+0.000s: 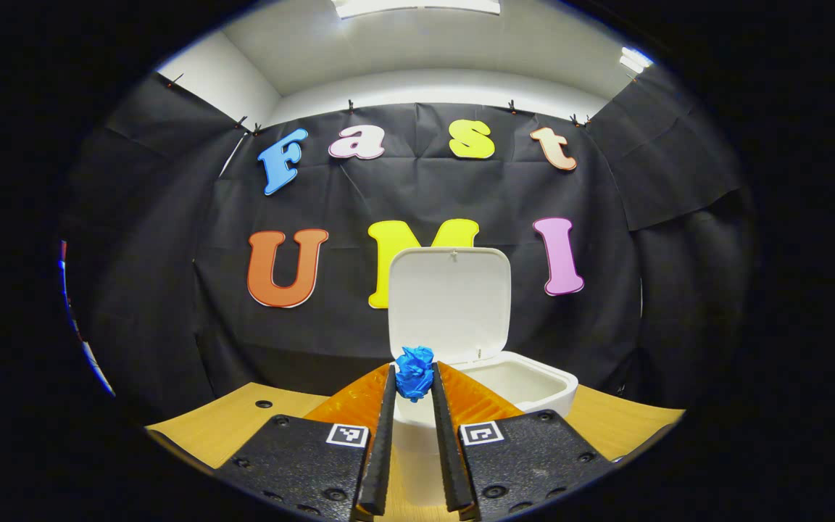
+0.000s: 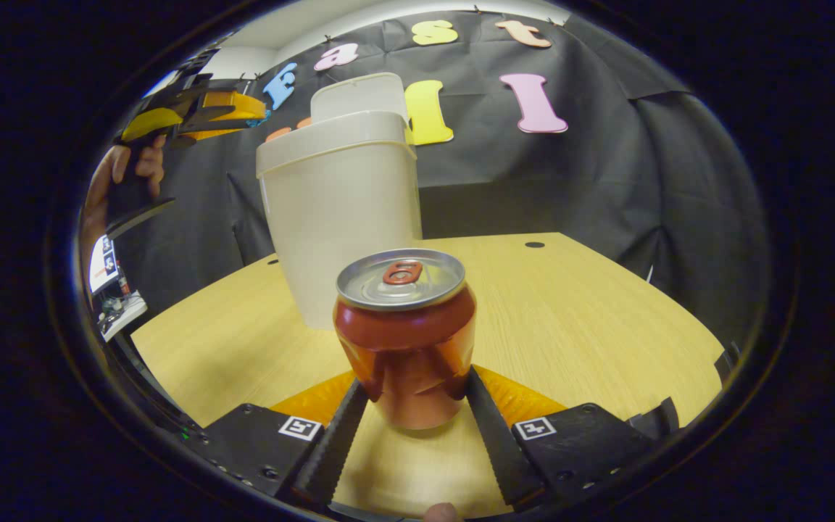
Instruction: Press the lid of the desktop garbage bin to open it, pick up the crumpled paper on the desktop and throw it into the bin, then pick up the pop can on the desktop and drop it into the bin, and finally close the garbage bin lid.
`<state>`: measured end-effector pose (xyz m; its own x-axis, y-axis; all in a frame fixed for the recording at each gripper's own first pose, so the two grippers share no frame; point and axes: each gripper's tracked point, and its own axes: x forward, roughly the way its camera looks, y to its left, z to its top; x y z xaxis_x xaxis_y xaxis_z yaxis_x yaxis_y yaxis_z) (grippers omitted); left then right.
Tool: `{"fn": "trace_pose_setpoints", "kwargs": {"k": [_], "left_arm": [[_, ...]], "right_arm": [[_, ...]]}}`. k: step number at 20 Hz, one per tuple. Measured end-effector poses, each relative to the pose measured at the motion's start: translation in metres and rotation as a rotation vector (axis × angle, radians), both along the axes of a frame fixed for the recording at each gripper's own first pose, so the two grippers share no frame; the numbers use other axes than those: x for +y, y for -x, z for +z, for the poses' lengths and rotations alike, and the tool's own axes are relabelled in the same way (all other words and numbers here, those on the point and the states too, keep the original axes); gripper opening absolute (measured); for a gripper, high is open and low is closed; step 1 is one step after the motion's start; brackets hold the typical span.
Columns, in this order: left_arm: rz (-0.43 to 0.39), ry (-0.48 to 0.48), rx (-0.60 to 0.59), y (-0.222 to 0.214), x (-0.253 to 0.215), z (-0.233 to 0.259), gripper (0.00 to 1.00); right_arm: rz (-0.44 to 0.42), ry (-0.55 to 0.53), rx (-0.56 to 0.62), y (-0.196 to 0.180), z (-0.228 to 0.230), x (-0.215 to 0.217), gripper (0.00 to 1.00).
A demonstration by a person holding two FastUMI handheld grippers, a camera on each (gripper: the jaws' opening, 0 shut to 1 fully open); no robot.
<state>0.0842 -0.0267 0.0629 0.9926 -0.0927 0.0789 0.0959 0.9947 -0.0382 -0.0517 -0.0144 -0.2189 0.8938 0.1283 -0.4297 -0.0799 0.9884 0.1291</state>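
Left fingers (image 1: 414, 377) pinching crumpled paper (image 1: 415, 371) above open bin (image 1: 526, 384), right fingers (image 2: 412, 395) clamping upright pop can (image 2: 405, 335) on desk (image 2: 591, 304)

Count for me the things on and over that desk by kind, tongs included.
Bins: 1, white bin with lid up
Paper balls: 1, blue crumpled paper
Cans: 1, red pop can
Tongs: 2, left tongs, right tongs
Total: 5
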Motion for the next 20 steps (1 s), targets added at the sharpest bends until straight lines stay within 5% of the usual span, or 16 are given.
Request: {"fn": "trace_pose_setpoints", "kwargs": {"k": [8, 10, 15, 20], "left_arm": [[-0.069, 0.011, 0.089, -0.035, -0.032, -0.017, 0.3], [-0.065, 0.013, 0.109, -0.038, -0.032, -0.022, 0.43], [-0.074, 0.026, 0.079, -0.036, -0.032, -0.015, 0.98], [-0.051, 0.034, 0.071, -0.022, -0.009, -0.016, 0.99]], "right_arm": [[-0.041, -0.031, -0.018, -0.011, 0.008, -0.021, 0.81], [-0.038, -0.033, -0.016, -0.011, 0.007, -0.021, 0.81], [-0.039, -0.03, -0.019, -0.013, 0.006, -0.02, 0.81], [-0.035, 0.003, -0.038, -0.015, 0.019, -0.015, 0.81]]}}
